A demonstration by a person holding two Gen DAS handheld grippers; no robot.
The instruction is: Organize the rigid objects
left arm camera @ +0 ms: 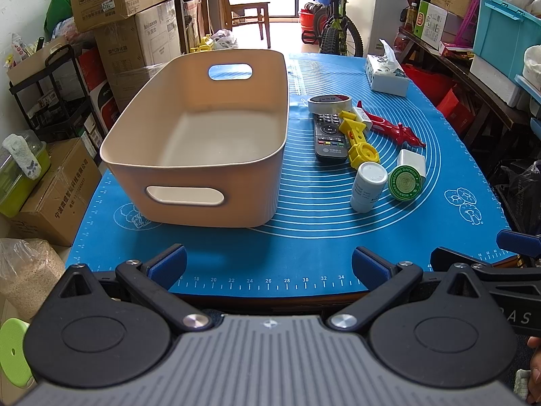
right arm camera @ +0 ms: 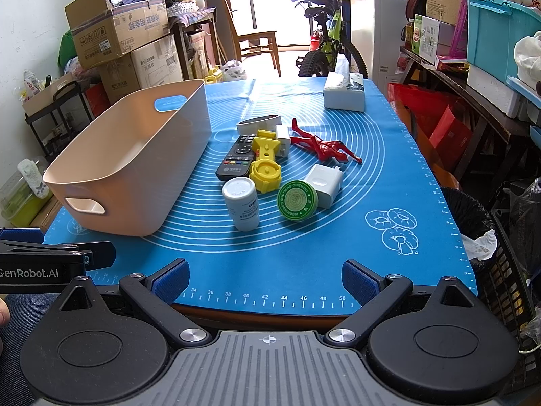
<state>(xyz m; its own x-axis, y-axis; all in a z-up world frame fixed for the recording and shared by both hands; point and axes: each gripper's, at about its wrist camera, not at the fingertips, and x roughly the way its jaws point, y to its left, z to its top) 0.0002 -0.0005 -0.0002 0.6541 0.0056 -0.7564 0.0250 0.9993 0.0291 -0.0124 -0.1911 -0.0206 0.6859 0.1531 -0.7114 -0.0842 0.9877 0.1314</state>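
Ahead, white bottle (right arm camera: 240, 208) and beige bin (left arm camera: 203, 142) well beyond both grippers' wide-spread, empty jaws.

daylight bright | doorway (right arm camera: 267, 3) glare blown out | fisheye edges curved

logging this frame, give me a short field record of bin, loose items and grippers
bin: beige bin, empty, on blue mat
loose items: remote, yellow toy, white bottle, green ointment tin, white charger, red figure, tape roll
left gripper: open, holding nothing
right gripper: open, holding nothing
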